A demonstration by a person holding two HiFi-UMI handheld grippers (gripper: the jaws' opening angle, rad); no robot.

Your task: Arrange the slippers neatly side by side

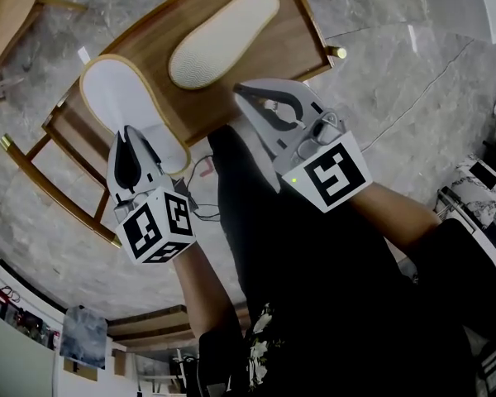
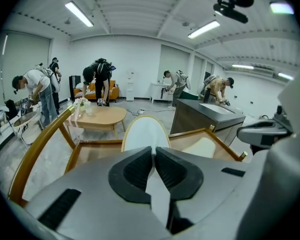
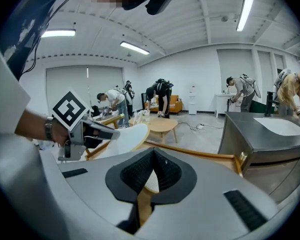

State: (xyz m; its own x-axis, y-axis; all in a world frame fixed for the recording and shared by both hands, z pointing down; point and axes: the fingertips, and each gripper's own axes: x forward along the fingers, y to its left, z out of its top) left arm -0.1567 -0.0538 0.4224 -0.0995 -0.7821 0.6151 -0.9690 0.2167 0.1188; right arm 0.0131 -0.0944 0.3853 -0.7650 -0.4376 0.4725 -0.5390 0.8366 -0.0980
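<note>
Left claw [image 1: 126,136] is clenched on the near edge of the white slipper [image 1: 120,98]; right claw [image 1: 241,89] is clenched on nothing. We note both forearms reaching forward, the right claw poised at the wooden table's [image 1: 293,35] near edge. The white slipper, tan-rimmed, sits at the table's left corner. The cream slipper [image 1: 223,35] lies sole up on the tabletop, apart from it. We cannot tell whether the white slipper rests on the wood.
</note>
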